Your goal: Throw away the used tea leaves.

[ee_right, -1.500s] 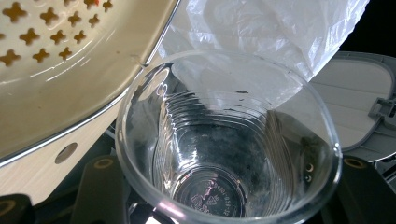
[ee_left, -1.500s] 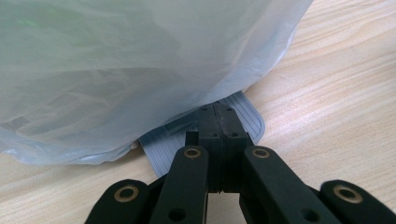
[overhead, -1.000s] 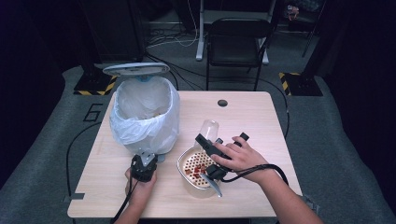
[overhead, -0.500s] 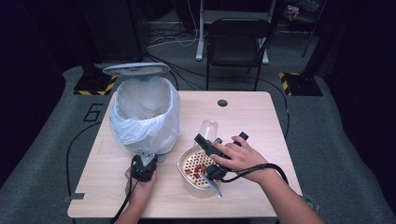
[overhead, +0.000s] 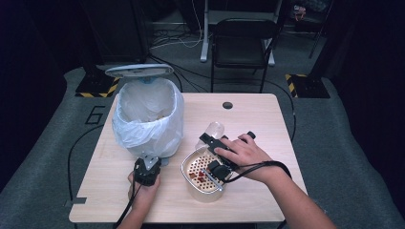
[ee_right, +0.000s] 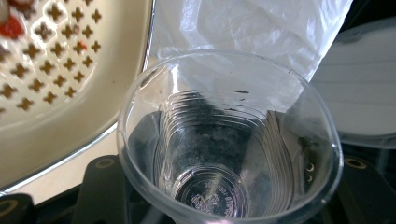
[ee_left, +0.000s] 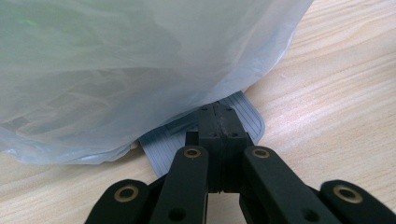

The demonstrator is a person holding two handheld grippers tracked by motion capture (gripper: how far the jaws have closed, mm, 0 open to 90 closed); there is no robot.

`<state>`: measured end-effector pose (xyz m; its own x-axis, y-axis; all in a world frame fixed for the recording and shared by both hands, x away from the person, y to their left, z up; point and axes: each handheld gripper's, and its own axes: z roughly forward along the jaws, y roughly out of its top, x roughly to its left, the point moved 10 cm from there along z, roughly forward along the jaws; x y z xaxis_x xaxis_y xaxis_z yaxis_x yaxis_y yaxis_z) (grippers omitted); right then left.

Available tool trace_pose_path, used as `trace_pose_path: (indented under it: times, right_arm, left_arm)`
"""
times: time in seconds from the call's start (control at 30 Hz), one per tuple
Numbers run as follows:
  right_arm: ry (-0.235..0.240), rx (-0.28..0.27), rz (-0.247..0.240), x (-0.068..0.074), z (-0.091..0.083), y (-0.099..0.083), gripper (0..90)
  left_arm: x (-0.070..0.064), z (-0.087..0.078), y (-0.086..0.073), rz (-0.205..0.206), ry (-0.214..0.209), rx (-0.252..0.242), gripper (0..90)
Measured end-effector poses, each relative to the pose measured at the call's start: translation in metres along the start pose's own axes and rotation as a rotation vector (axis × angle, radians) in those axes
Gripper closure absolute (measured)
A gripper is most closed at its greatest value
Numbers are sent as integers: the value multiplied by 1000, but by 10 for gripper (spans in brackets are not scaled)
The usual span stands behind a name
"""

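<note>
Desk (overhead: 267, 119): pale wood grain, smooth, matt.
Bin liner (overhead: 148, 119): thin translucent plastic film, crinkled, faint sheen.
Pedal (ee_left: 243, 112): grey ribbed plastic, matt, under the bin liner.
Cup (ee_right: 229, 140): clear ridged plastic, glossy.
Strainer basket (overhead: 203, 174): cream perforated surface, smooth, with a shiny rim, beside the bin liner.
Left gripper (ee_left: 218, 123) fingers (ee_left: 229, 135): black plastic, matt, brass-coloured rivets.

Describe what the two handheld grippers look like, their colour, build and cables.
Both are black. The left gripper has flat linkage arms with brass-coloured rivets and narrow jaws. A black cable trails from it along the forearm. The right gripper is blocky, with a black cable looping over the wrist. Forearms are unsleeved.
</note>
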<state>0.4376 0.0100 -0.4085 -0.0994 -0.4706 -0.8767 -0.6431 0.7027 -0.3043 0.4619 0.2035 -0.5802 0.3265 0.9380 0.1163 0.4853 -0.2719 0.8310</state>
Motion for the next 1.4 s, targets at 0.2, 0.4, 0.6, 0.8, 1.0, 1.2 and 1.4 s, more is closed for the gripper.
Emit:
trace_pose_path:
  times: [0.2, 0.4, 0.6, 0.8, 1.0, 1.2, 1.4]
  right_arm:
    - [142, -17, 191, 5, 3, -2, 394]
    - [216, -77, 329, 7, 7, -3, 397]
    - [283, -173, 583, 3, 9, -10, 397]
    - [307, -283, 845, -7, 7, -20, 396]
    - [362, -356, 1070, -9, 6, -26, 396]
    - [371, -419, 1263, -19, 2, -35, 395]
    - [366, -450, 1414, -27, -2, -50, 393]
  left_arm:
    - [-3, 0, -1, -24, -19, 11, 900]
    - [-3, 0, -1, -25, -19, 10, 900]
    - [-3, 0, -1, -26, -18, 9, 900]
    - [-3, 0, -1, -25, -21, 11, 900]
    - [-3, 0, -1, -26, -21, 9, 900]
    - [-3, -1, -2, -26, -22, 14, 900]
    - [-3, 0, -1, -30, -17, 0, 900]
